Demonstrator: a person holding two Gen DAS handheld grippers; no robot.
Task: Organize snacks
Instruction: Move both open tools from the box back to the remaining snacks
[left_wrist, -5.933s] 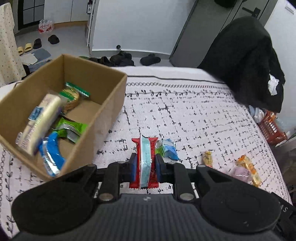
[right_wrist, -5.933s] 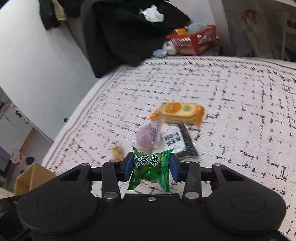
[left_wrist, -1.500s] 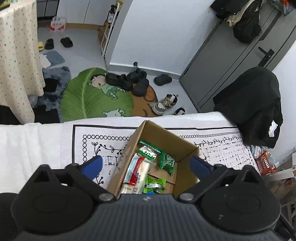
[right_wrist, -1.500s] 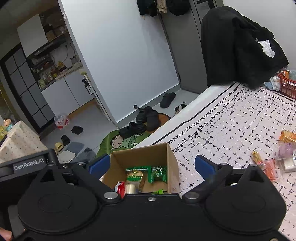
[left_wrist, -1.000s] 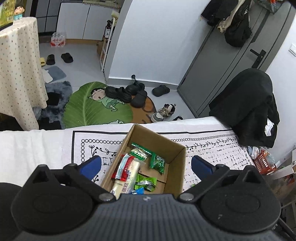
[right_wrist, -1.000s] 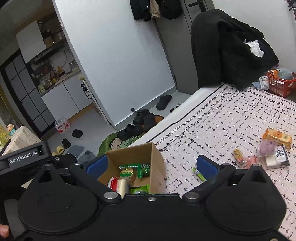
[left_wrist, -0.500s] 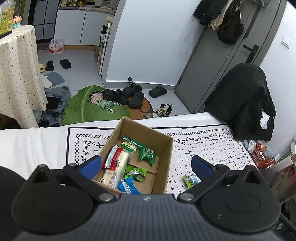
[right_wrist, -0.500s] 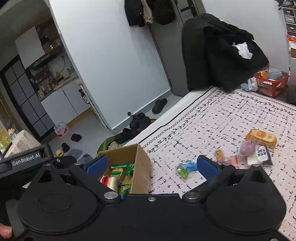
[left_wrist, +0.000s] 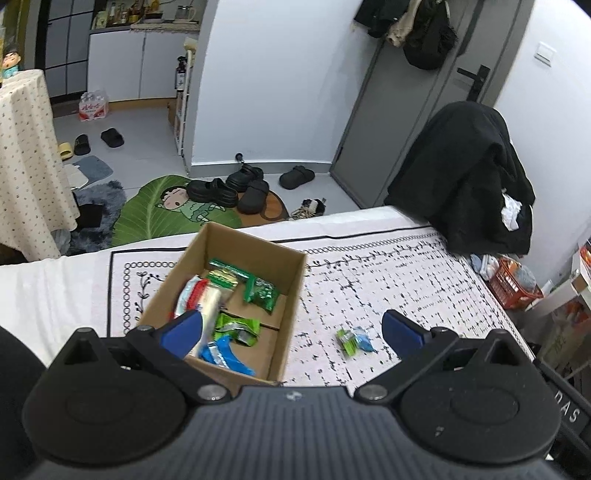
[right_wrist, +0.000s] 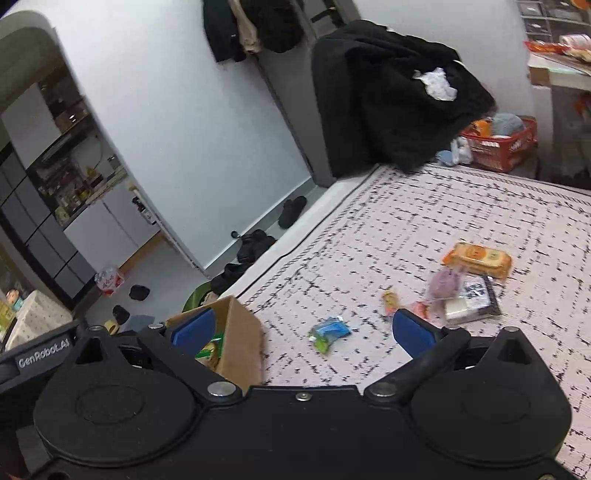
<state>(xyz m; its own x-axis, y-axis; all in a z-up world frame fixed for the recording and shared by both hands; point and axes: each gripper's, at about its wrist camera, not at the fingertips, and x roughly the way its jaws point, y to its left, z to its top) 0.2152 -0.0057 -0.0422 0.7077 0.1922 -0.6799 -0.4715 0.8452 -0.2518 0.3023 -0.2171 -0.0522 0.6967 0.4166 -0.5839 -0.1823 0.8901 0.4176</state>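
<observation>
While both grippers hang spread wide and empty above the bed, the snacks sit partly boxed, partly loose.

From the left wrist view, the left gripper (left_wrist: 291, 330) gapes over the cardboard box (left_wrist: 295, 291), which holds several wrappers; a blue-green packet (left_wrist: 354, 339) lies on the patterned blanket (left_wrist: 406, 280) at the box's three o'clock. From the right wrist view, the right gripper (right_wrist: 301, 328) is parted too, box (right_wrist: 242, 343) at nine o'clock, the same packet (right_wrist: 328, 332) dead centre, and an orange packet (right_wrist: 478, 258) among a loose cluster at two o'clock.

Open cardboard box (left_wrist: 288, 295) on the bed, several wrapped snacks (left_wrist: 236, 325) inside. Blue-green packet (left_wrist: 354, 339) lies just beside it. Orange pack (right_wrist: 478, 258) and others clustered well apart.
</observation>
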